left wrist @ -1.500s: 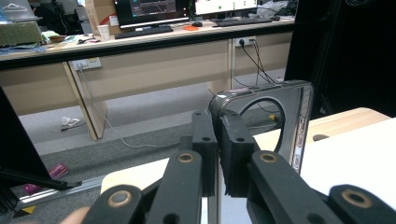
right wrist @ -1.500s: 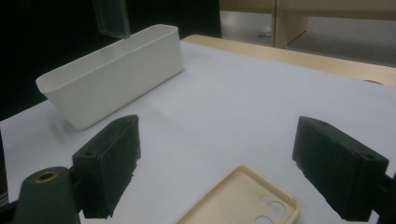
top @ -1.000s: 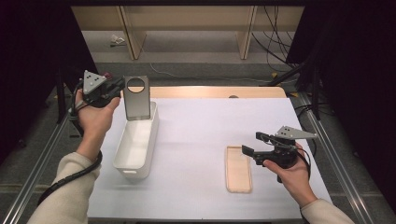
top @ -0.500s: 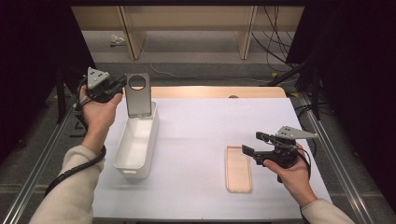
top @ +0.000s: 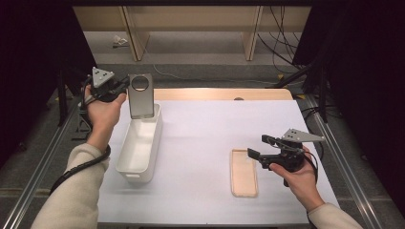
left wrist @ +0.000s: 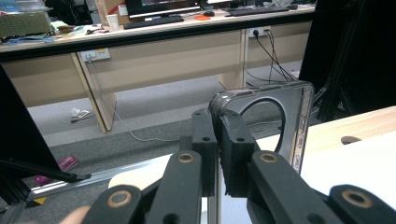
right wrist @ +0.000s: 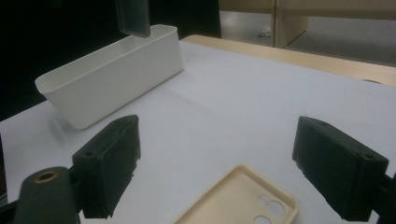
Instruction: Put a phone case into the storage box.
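Grey phone case upright over white bin

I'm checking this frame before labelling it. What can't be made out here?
- Lower end of the grey phone case: high view, behind the white bin wall.
- Beige case: right gripper view, cut by the bottom edge.
- Bin's inside: right gripper view, hidden by its wall.

Even overhead light brightens the white table while its surroundings fall into near-black — soft shadows, no glare, and the gripper views blur at their near, bottom edges.
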Motion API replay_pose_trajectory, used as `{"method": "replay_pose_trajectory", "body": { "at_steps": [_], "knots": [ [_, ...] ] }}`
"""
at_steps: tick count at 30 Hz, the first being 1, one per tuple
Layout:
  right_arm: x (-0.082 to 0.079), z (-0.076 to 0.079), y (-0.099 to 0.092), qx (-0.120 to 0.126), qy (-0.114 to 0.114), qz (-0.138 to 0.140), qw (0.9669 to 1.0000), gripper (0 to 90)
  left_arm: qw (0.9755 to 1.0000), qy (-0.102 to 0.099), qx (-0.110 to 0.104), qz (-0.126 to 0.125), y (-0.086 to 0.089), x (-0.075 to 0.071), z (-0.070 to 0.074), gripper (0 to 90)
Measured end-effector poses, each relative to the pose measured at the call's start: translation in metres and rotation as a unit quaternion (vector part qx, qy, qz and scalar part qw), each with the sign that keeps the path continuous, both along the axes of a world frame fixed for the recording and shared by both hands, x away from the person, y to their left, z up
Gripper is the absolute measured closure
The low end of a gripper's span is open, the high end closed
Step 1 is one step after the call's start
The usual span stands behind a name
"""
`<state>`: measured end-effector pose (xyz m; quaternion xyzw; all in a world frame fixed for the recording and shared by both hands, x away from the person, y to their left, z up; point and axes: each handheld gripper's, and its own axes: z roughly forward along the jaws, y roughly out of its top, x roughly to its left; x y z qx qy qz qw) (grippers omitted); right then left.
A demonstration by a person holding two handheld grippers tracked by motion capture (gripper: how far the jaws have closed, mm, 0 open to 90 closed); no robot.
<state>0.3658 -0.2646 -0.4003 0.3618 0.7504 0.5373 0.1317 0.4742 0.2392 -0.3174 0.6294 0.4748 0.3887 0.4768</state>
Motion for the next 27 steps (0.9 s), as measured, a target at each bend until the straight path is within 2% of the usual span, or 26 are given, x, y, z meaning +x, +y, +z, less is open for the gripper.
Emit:
{"method": "replay_pose_trajectory", "body": {
  "at_steps": [17,27],
  "knots": [
    [0.0,0.0,0.0,0.0,0.0,0.0,1.0,16.1,1.0,0.008,0.002,0.003,-0.003,0.013,-0.006,85.0],
    [0.0,0.0,0.0,0.0,0.0,0.001,1.0,16.1,0.9999,0.016,0.003,0.003,-0.003,0.021,-0.014,85.0]
  ]
}}
